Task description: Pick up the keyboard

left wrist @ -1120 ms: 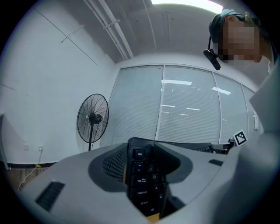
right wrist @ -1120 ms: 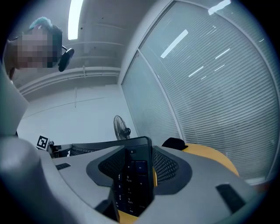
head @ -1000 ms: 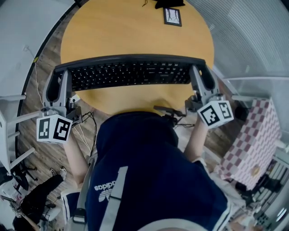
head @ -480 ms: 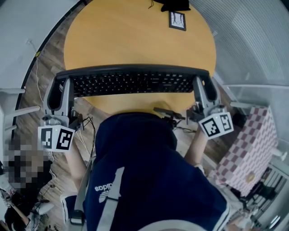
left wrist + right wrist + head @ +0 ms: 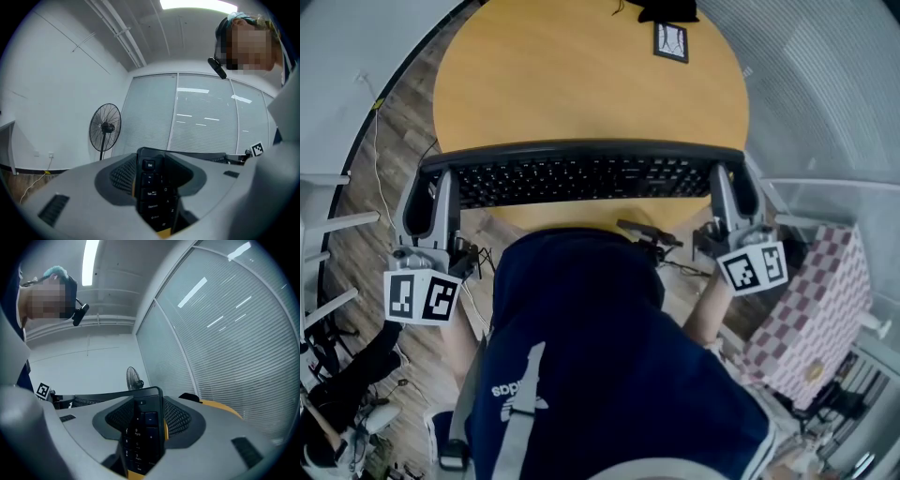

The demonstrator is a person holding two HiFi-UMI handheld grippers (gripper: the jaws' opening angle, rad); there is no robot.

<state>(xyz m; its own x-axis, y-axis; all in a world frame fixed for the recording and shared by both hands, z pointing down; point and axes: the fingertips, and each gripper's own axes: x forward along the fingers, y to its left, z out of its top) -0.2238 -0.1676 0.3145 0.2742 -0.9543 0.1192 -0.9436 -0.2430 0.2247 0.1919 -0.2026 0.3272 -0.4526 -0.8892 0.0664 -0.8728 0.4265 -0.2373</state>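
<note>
The left gripper (image 5: 429, 183) at nine o'clock and right gripper (image 5: 733, 180) at three each clamped the long black plastic keyboard (image 5: 581, 176). Seemingly shallow end-grips could let it twist free.

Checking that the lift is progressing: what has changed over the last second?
The keyboard has come toward the person, closer to the near edge of the table and seemingly a little higher, carried by both grippers. The left gripper and right gripper stay shut on its two ends; nothing was taken or released. The table and the small framed item at its far side have not moved.
</note>
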